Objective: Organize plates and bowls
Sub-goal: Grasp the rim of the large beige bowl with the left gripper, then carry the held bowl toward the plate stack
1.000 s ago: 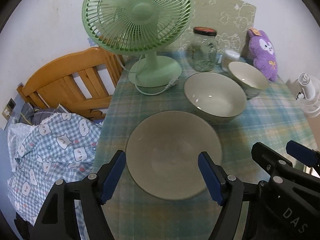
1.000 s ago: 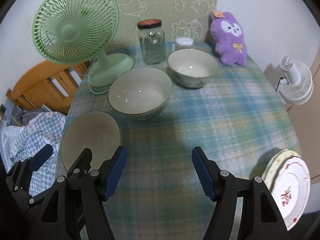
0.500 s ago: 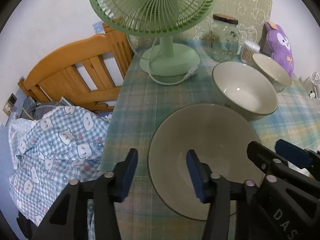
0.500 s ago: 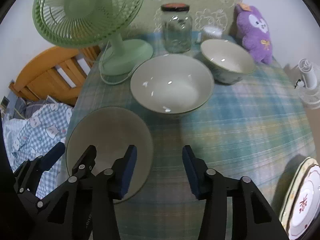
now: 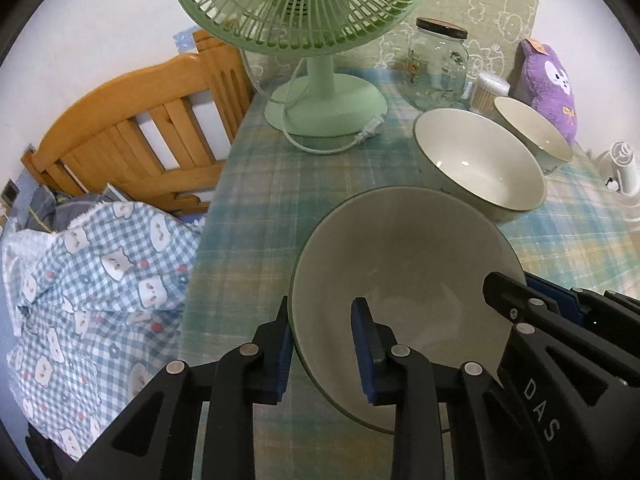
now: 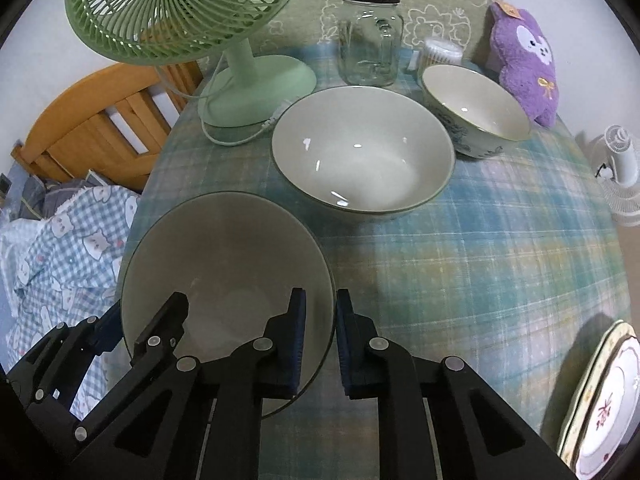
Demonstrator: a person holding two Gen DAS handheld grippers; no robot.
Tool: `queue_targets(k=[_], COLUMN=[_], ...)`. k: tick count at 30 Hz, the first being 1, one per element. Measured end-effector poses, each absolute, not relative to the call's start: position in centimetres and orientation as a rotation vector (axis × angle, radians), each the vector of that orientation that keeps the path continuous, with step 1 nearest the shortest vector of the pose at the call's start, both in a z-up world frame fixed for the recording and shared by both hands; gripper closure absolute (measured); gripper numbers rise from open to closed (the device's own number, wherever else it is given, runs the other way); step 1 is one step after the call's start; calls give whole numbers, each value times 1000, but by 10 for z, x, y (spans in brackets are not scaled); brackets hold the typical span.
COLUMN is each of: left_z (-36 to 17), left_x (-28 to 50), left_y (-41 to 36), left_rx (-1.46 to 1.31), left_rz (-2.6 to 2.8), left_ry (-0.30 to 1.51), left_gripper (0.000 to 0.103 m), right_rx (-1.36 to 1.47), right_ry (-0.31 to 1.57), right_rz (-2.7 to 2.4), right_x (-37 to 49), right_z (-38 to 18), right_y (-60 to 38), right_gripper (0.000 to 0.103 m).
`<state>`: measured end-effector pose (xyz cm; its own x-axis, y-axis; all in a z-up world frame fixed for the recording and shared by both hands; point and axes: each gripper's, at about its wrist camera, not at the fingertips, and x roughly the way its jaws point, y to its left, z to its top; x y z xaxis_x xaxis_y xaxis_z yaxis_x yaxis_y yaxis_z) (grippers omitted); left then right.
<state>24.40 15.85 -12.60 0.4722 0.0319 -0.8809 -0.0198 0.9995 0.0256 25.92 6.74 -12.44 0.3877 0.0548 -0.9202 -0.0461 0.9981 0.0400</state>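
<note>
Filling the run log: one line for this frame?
left gripper: straddles near bowl left rim | right gripper: straddles right rim | bowl on table

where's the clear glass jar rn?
Clear glass jar: back of the table in the right wrist view, between the green fan and the small patterned bowl.

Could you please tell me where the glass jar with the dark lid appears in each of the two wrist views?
Left wrist: the glass jar stands upper right of centre, just right of the green fan, behind the middle bowl.
Right wrist: the jar stands top centre, again right of the fan.
Shared landmark: the purple plush toy, far right on the table in both.
</note>
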Motion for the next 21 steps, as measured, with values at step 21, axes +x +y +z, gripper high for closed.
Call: queue_targets(k=[21], left_z=[-99], left_x=[185], left_y=[81], left_rx=[-15], left_rz=[-22], left_ry=[1081], left_gripper=[77], right_rx=[-14], right_ry=[1157], right_rz=[11], right_x=[188], right_z=[-90], right_y=[-15], right_gripper=[85])
